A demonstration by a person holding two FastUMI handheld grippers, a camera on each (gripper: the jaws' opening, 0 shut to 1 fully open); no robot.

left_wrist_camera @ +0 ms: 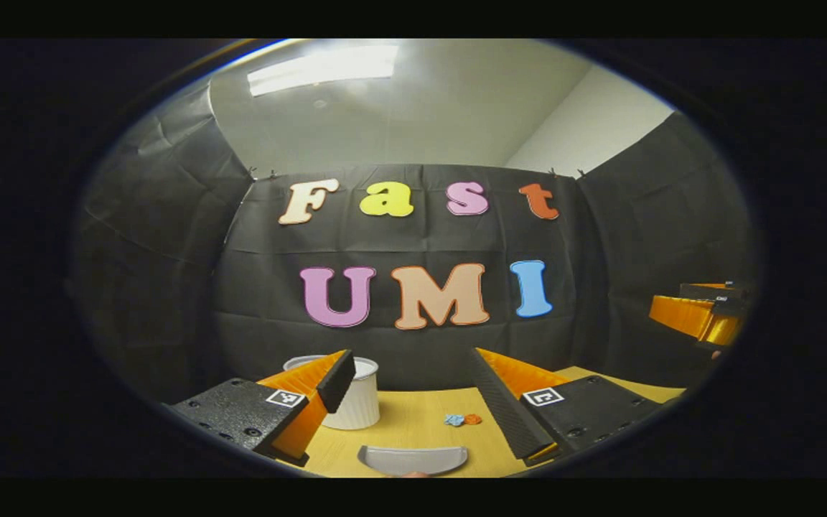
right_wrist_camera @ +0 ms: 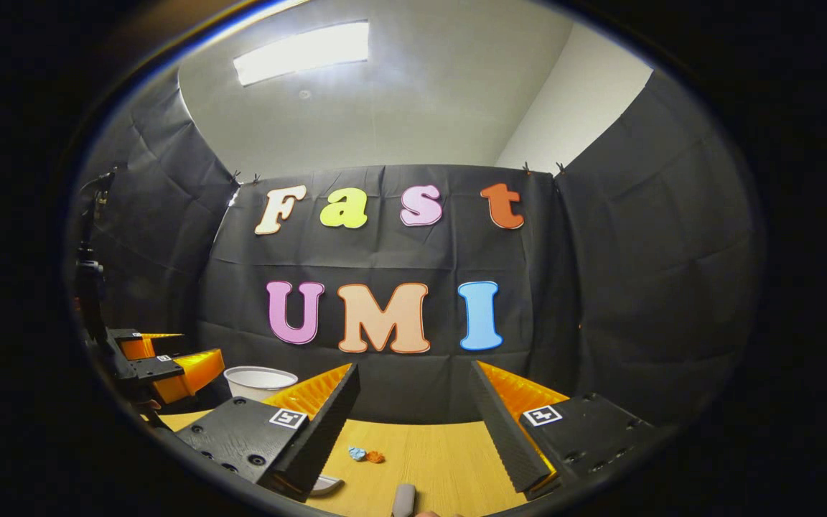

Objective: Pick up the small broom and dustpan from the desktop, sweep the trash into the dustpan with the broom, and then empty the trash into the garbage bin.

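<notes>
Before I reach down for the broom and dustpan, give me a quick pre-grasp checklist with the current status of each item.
1. Left hand-held gripper open and empty: ok.
2. Right hand-held gripper open and empty: ok.
3. Dustpan on the desktop, below the left hand-held gripper, not yet grasped: ok.
4. Broom handle at the bottom edge of the right gripper view; the rest is cut off: cannot tell.
5. Trash, two small crumpled bits, together on the desktop: ok.
6. Garbage bin upright at the desk's back left: ok.
</notes>
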